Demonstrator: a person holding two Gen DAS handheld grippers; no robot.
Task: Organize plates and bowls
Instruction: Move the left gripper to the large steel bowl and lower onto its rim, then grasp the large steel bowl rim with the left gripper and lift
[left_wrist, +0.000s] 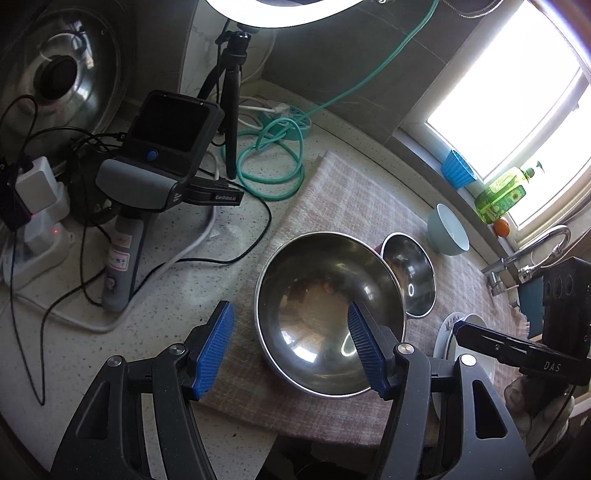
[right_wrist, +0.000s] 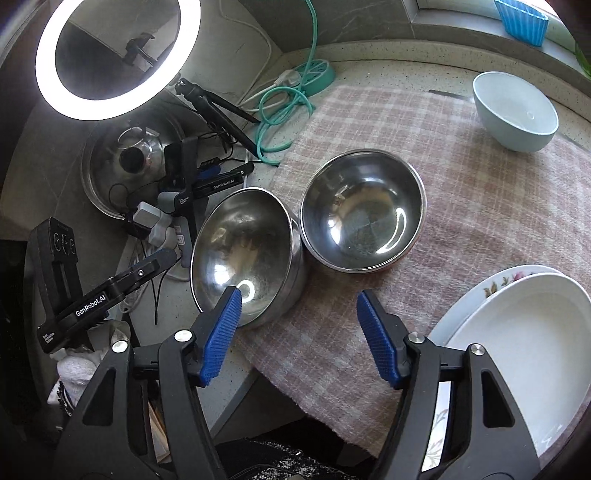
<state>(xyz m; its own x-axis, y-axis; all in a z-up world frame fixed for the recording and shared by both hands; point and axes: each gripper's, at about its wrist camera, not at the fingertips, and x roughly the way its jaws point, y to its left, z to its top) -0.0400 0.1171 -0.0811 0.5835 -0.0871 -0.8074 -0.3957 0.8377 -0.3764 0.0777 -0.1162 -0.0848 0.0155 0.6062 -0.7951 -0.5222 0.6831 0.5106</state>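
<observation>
From my left camera, my left gripper (left_wrist: 291, 349) is released, with nothing between its blue pads. Its right pad hangs over the big bowl (left_wrist: 328, 314), and its left pad sits off the rim at 9 o'clock. The big bowl sits on the cloth (left_wrist: 354, 199), mouth up. The small steel bowl (left_wrist: 408, 275) is just beside it at 2 o'clock. The blue bowl (left_wrist: 448, 230) is farther off at 2 o'clock, tipped a bit toward me. My right gripper (left_wrist: 517, 350) shows at 3 o'clock, over the plates (left_wrist: 448, 325).

From my right camera, my right gripper (right_wrist: 299, 338) is released too, holding nothing. The big bowl (right_wrist: 243, 251) is at 11 o'clock, the small bowl (right_wrist: 360, 210) at 12 o'clock, the plates (right_wrist: 517, 332) at 3 o'clock.

I think I am at the reaching step. Next I should pinch the big bowl's rim. The bowls are round, so they have no long side.
</observation>
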